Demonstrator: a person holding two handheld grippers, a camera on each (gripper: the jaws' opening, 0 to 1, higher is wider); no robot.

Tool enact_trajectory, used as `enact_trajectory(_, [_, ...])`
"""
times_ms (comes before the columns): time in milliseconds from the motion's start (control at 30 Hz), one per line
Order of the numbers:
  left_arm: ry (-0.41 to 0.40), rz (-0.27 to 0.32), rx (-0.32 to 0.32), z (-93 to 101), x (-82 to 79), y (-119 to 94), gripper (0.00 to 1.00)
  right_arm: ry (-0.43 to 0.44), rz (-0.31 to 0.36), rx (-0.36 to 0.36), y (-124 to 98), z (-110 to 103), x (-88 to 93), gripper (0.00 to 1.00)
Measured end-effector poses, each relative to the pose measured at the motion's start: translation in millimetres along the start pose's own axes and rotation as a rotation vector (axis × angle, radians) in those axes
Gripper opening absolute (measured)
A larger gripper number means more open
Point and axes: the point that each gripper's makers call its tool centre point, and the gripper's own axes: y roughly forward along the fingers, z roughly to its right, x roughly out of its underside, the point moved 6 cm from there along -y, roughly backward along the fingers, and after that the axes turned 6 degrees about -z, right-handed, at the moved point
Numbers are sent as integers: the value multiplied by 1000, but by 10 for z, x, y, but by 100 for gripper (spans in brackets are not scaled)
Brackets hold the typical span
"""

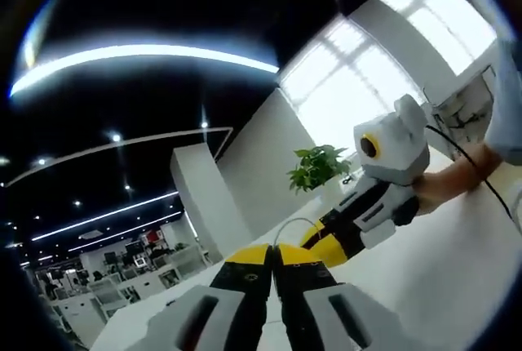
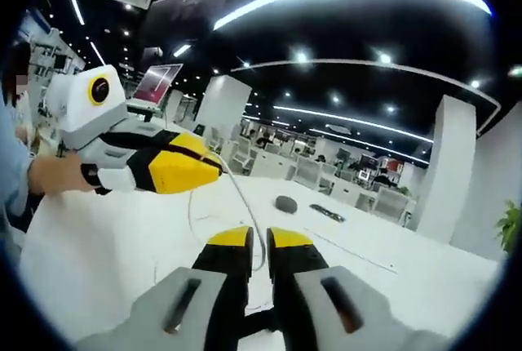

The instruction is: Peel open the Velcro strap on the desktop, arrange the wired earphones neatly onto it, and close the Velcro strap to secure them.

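Note:
The white earphone cable (image 1: 287, 225) arcs a short way from between my left gripper's (image 1: 273, 255) yellow-tipped jaws, which are shut on it, to the tip of my right gripper (image 1: 333, 235), held by a hand at the right. In the right gripper view the same cable (image 2: 245, 204) runs from the left gripper's (image 2: 214, 165) closed yellow tip down into my right gripper (image 2: 259, 241), whose jaws are shut on it. A thin loop of cable (image 2: 191, 214) hangs toward the white desk (image 2: 98, 261). Something dark (image 2: 254, 318) lies low between the right jaws; I cannot tell what it is.
A potted plant (image 1: 318, 167) stands at the desk's far edge. A dark rounded object (image 2: 285, 202) and a flat dark item (image 2: 328, 213) lie further along the desk. A black cord (image 1: 473, 163) trails by the hand (image 1: 457, 175). Office desks fill the background.

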Motion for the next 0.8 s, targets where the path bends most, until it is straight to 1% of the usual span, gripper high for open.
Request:
enact_trajectory(67, [3,11,2,7,-22,-9,6,-20,-22,18,15,19,36,8])
enact_trajectory(200, [5,30,1,3,-61,-27,6,-5,-47,38,37,79,111,8])
enact_trajectory(300, [15,43,-8,-4,-88,-39,6,-20,-73,63,47,125,170,7])
enact_trajectory(467, [28,60,-22,-23,-126,-63,6,-19,-93,87,53,188,225,7])
enact_trajectory(667, [37,93,6,27,-187,-86,6,8,-80,115,52,248,208,7])
enact_trajectory(700, [36,107,19,43,-209,-98,6,11,-75,121,49,258,198,6])
enact_trajectory(800, [41,128,28,58,-245,-118,6,27,-60,160,32,322,166,6])
